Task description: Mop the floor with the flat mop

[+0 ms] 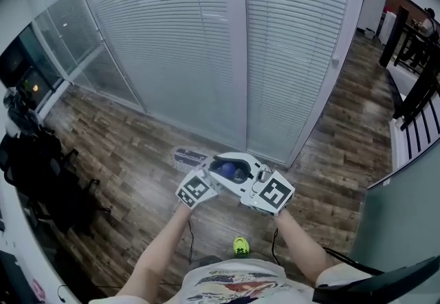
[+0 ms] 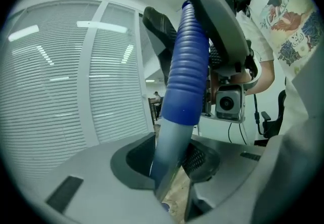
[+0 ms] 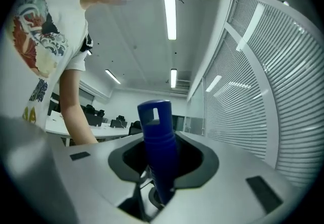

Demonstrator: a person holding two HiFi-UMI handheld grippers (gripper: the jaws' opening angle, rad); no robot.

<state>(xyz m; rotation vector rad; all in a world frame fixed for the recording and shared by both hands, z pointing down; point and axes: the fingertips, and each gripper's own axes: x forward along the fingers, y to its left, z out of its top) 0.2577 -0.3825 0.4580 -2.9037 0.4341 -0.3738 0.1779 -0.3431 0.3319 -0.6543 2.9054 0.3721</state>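
Wood-plank floor [image 1: 130, 158] is running up to a wall of closed blinds [image 1: 172, 41], and the mop head [image 1: 190, 156] is lying flat on the boards at its foot. We are clamping the pole [image 2: 169, 137] with the left gripper [image 2: 169, 164], jaws narrowed onto it below the blue ribbed grip [image 2: 185, 66]; the right gripper [image 3: 162, 170] is squeezing that grip's top end. We are judging this mid-stroke: next comes drawing the head back over fresh boards, kept flat

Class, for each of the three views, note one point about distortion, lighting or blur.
Head view: wide-angle lens bows the blinds; light even, picture sharp. Left gripper view: fisheye, dark corners; the close handle looms, soft at the bottom. Right gripper view: the ceiling light glares; handle sharp.
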